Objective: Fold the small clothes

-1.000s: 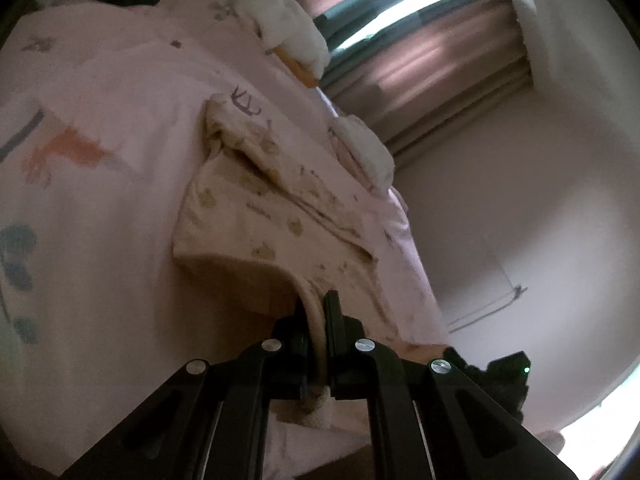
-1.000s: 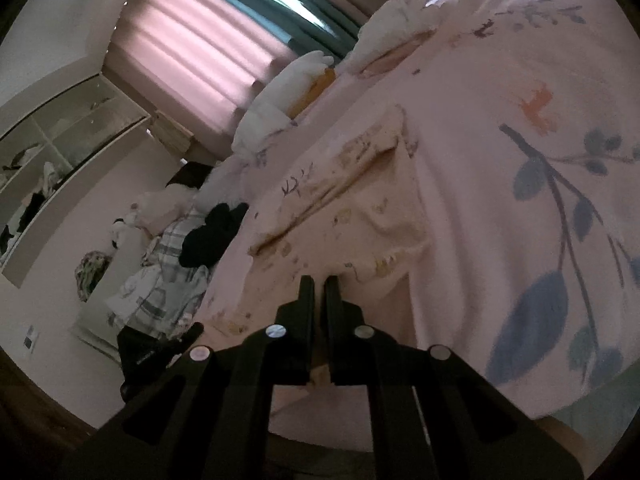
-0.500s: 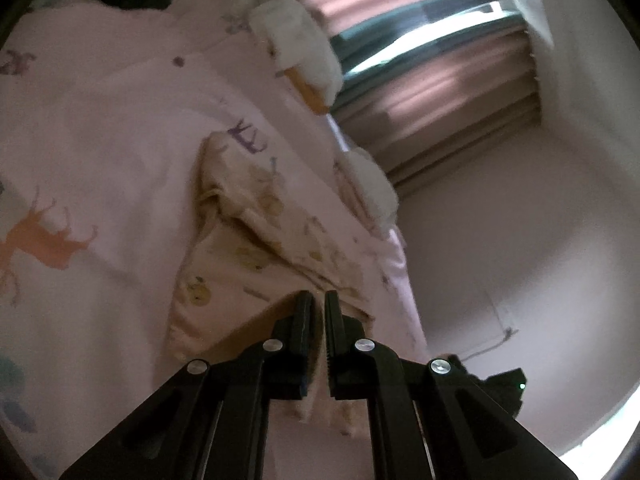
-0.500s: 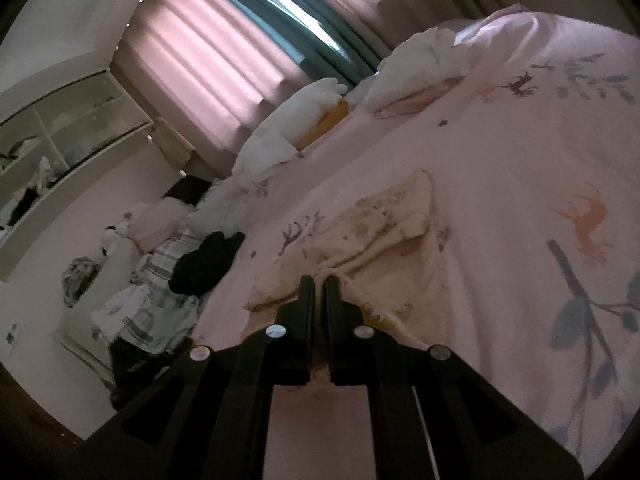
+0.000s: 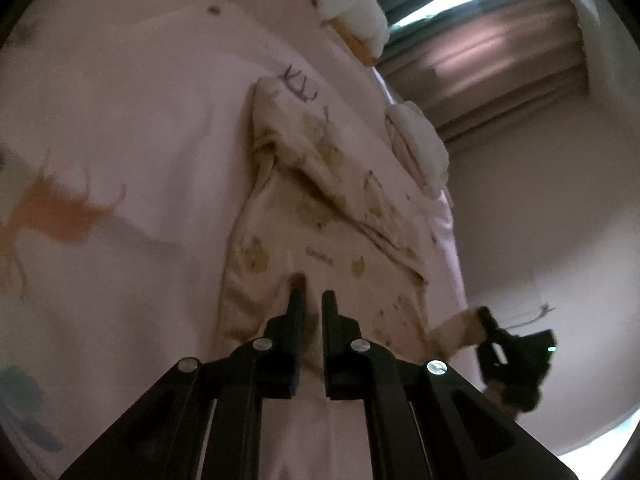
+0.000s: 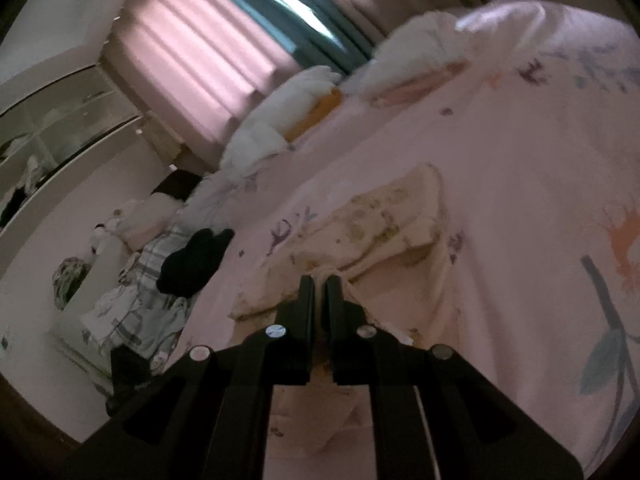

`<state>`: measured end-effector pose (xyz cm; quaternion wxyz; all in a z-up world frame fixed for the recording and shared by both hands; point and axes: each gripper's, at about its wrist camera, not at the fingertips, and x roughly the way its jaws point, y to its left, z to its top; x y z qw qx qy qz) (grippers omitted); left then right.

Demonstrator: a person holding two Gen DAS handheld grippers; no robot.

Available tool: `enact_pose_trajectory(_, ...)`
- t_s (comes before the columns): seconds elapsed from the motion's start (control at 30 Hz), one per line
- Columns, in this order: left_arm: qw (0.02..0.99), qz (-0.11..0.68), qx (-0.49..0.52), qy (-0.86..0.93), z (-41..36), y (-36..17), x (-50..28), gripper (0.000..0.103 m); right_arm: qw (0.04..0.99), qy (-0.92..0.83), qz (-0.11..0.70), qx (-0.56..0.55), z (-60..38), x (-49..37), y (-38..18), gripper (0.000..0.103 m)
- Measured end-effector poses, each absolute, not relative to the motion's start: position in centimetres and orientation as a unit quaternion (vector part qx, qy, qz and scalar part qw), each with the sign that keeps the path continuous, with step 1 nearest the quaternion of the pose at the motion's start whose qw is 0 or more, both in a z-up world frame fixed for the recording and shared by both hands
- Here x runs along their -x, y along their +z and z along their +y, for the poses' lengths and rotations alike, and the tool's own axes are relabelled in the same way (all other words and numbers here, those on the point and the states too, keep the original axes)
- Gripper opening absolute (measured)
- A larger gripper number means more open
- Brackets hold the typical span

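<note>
A small cream garment with yellow prints (image 5: 320,216) lies on the pink bedspread (image 5: 132,128), partly folded over itself. My left gripper (image 5: 311,298) hovers over its near edge with the jaws slightly apart and nothing between them. My right gripper (image 6: 319,282) is shut on a pinch of the garment's cloth (image 6: 372,236) and holds that edge up. The right gripper also shows in the left wrist view (image 5: 486,320), with a strip of cloth pulled up to it.
White pillows (image 6: 280,124) lie at the head of the bed under pink curtains (image 6: 208,52). A black cloth (image 6: 192,256) and checked laundry (image 6: 136,304) sit at the bed's left edge. A wall (image 5: 540,200) stands right of the bed.
My left gripper has let go of the garment's edge and opened a little. Both grippers have moved forward over the garment, carrying its near edge towards the far side.
</note>
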<state>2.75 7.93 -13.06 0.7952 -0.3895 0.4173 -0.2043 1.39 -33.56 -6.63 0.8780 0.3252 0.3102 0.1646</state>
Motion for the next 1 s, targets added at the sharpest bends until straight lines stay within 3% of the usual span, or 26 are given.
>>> enact_pose_trajectory(0.13,0.783,0.411,0.411,-0.223,7.9,-13.2,-2.1,0.026,0.874,0.171,0.303,-0.338,-33.8,-0.9,-6.8,0.009)
enact_pose_trajectory(0.47,0.739,0.447,0.44,-0.246,6.4,-14.7,-3.0,0.026,0.869,0.164,0.306,-0.352,-34.0,0.5,-7.4,0.01)
enact_pose_trajectory(0.57,0.75,0.427,0.446,-0.237,7.0,-14.3,-2.9,0.026,0.87,0.161,0.307,-0.35,-34.0,0.6,-7.5,0.01)
enact_pose_trajectory(0.6,0.758,0.42,0.443,-0.23,7.1,-14.2,-3.0,0.023,0.871,0.158,0.307,-0.351,-34.1,0.6,-7.6,0.01)
enact_pose_trajectory(0.67,0.771,0.4,0.45,-0.206,7.1,-13.9,-3.5,0.008,0.87,0.159,0.304,-0.353,-34.1,0.6,-7.7,0.009)
enact_pose_trajectory(0.73,0.775,0.393,0.451,-0.206,6.9,-13.8,-3.8,0.001,0.871,0.159,0.298,-0.358,-34.2,0.5,-7.8,0.007)
enact_pose_trajectory(1.0,0.746,0.335,0.507,-0.272,6.1,-12.5,-5.5,0.001,0.851,0.19,0.273,-0.408,-35.3,-0.1,-8.1,0.006)
